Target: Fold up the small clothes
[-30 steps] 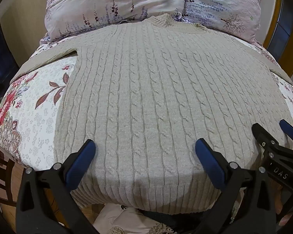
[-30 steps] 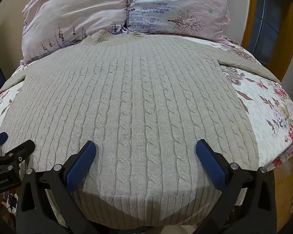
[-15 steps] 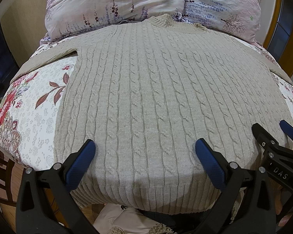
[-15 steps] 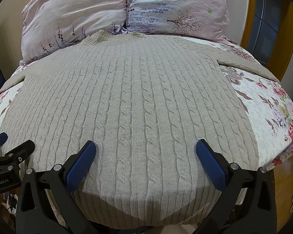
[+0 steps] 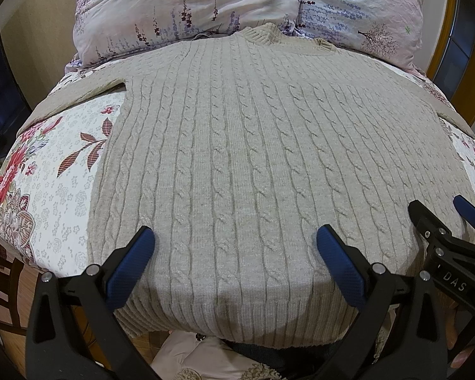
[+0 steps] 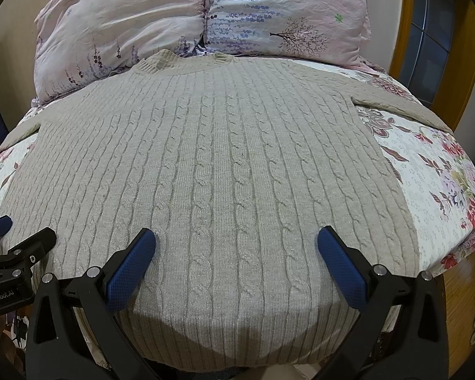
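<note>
Over sweater (image 5: pixel 253 164) hem: left gripper (image 5: pixel 234 253), right gripper (image 6: pixel 236 253) gaping, empty. Knit soft, floppy, stretchy; pinch ribbed hem corners.

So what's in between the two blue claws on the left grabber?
Only the sweater. In the left wrist view the left gripper is open, and bare cable-knit fills the gap between its fingers. Nothing else lies there.

A floral-sheeted bed (image 6: pixel 433 171) with two pillows (image 6: pixel 281 19) stands by a beige wall (image 5: pixel 38 28) and wooden-framed window (image 6: pixel 427 50).
</note>
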